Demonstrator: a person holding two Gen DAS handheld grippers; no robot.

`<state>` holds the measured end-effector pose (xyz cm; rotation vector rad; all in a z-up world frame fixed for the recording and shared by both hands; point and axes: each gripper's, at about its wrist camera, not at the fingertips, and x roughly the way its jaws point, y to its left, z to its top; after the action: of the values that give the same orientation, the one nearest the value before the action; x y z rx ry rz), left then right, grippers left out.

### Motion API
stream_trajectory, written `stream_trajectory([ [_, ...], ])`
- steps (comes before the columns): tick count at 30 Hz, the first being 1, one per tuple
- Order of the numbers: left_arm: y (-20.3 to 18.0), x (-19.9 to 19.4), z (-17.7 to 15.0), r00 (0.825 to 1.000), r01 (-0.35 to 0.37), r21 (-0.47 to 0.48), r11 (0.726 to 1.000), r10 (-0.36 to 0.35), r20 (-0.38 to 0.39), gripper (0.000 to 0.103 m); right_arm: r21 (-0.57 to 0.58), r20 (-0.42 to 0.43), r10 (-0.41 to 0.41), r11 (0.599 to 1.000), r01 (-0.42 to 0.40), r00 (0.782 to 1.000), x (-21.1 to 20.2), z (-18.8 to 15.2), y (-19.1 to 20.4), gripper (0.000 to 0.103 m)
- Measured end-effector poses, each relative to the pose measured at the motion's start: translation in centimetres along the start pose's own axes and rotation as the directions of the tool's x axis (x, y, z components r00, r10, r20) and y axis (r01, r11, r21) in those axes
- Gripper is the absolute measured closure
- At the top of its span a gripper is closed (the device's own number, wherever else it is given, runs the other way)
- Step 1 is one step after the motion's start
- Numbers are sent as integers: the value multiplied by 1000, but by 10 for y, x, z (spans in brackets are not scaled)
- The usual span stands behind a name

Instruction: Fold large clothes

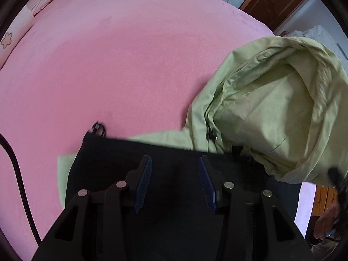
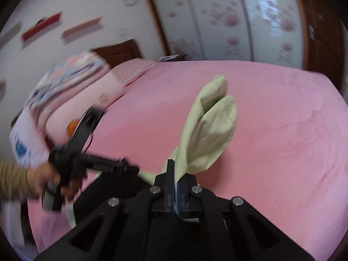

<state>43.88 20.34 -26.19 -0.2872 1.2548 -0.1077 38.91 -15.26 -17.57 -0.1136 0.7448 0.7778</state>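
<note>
A light green hooded jacket (image 1: 271, 108) lies on the pink bed (image 1: 108, 65), its hood bunched up and raised at the right. A black panel (image 1: 174, 150) of the garment lies flat under my left gripper (image 1: 174, 159). That gripper is open, its blue pads (image 1: 143, 180) apart with nothing pinched between them. In the right wrist view my right gripper (image 2: 174, 167) is shut on a fold of the green jacket (image 2: 208, 130), which stretches away from the jaws above the bed. A hand holds the left gripper (image 2: 91, 163) at the left, blurred.
Patterned pillows and a folded quilt (image 2: 71, 82) are stacked at the head of the bed. Beyond the far side of the bed stands a floral wardrobe (image 2: 228, 21). A black cable (image 1: 17, 174) hangs at the left. The bed's edge (image 1: 304, 195) drops off at the lower right.
</note>
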Motion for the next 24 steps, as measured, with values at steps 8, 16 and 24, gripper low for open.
stream_trajectory([
  [8, -11, -10, -90, 998, -13, 66, 998, 17, -68, 59, -380, -224, -253, 912, 155, 941, 14, -140, 84, 90],
  [16, -10, -20, -121, 993, 38, 60, 997, -31, -115, 62, 106, -330, -124, 980, 168, 936, -10, -188, 70, 67],
  [24, -3, -26, -134, 987, 81, 12, 997, -79, -138, 62, 576, -177, 100, 817, 21, 979, -11, -189, 66, 54],
])
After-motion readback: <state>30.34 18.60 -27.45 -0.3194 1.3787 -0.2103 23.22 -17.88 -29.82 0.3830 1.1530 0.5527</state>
